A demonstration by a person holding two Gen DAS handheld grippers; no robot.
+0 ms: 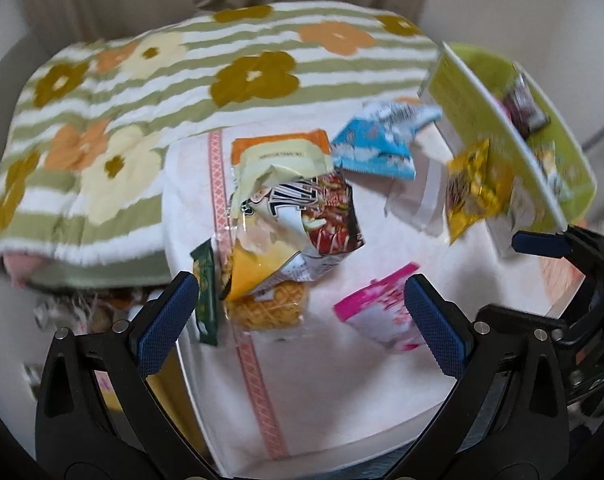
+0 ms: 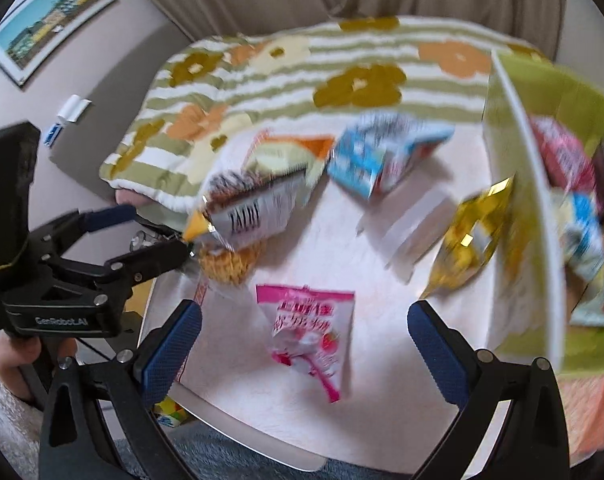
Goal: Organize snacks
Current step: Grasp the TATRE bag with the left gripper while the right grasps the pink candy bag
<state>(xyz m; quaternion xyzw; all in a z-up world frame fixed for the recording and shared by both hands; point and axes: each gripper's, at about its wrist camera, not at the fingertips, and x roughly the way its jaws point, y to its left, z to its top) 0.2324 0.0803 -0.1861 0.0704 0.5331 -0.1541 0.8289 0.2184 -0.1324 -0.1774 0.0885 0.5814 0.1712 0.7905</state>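
Snack packets lie on a white table point(image 1: 326, 380). A pile of crumpled bags point(image 1: 298, 224) lies at the middle left, over an orange waffle snack point(image 1: 270, 308) and a green packet point(image 1: 207, 300). A pink packet point(image 1: 378, 308) point(image 2: 310, 336), a blue packet point(image 1: 376, 144) point(image 2: 378, 152) and a gold packet point(image 1: 472, 188) point(image 2: 468, 244) lie apart. A green bin point(image 1: 502, 120) point(image 2: 542, 184) at the right holds several packets. My left gripper point(image 1: 302, 316) is open and empty over the pile. My right gripper point(image 2: 304, 344) is open and empty over the pink packet.
A striped flower blanket point(image 1: 142, 112) point(image 2: 302, 76) covers the far side. A clear plastic piece point(image 1: 418, 196) lies beside the gold packet. The left gripper shows at the left of the right wrist view point(image 2: 154, 236). The table's near edge point(image 2: 262, 444) is close.
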